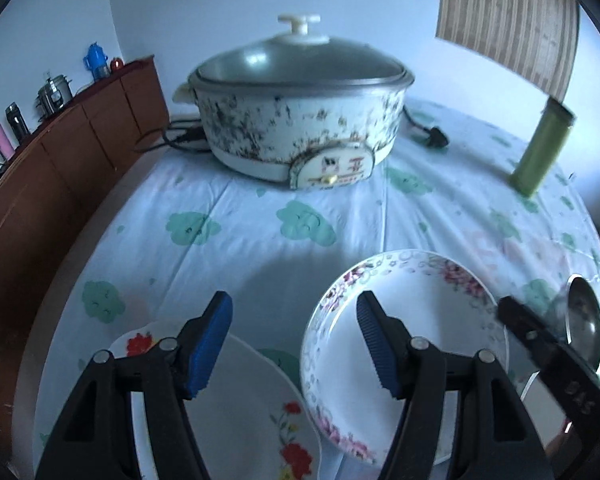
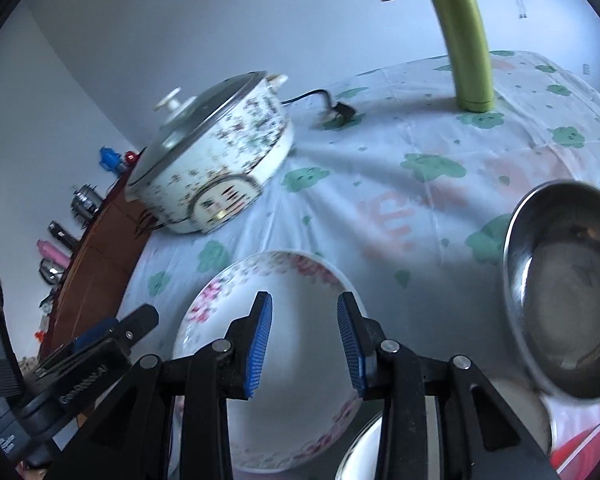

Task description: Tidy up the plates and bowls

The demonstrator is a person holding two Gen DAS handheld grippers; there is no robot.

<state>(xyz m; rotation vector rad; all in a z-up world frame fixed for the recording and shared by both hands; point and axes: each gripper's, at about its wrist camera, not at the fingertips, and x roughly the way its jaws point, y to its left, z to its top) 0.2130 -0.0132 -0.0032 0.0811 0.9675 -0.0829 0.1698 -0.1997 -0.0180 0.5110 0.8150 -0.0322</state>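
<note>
The worktop is covered by a soft, creased cloth printed with green clouds. At its far edge a large lidded electric pot is seen, and toward the far right corner an upright green flask.

Near the front edge the pink-flowered plate is found, glazed ceramic, shallow and round; it is judged stiff, moderately heavy, slippery and breakable, best taken by the rim with one finger above and one below. To its left a red-flowered plate is partly hidden, its outline apparently scalloped. To its right a steel bowl is seen, thin-walled, smooth and shiny, judged light, tough and liable to slide; its rolled rim is the likely hold.

The left gripper is held fairly wide apart above the gap between the two plates, with nothing gripped. The right gripper is parted more narrowly over the pink-flowered plate, also holding nothing. Ribbed blue pads are fitted to the fingers.
</note>
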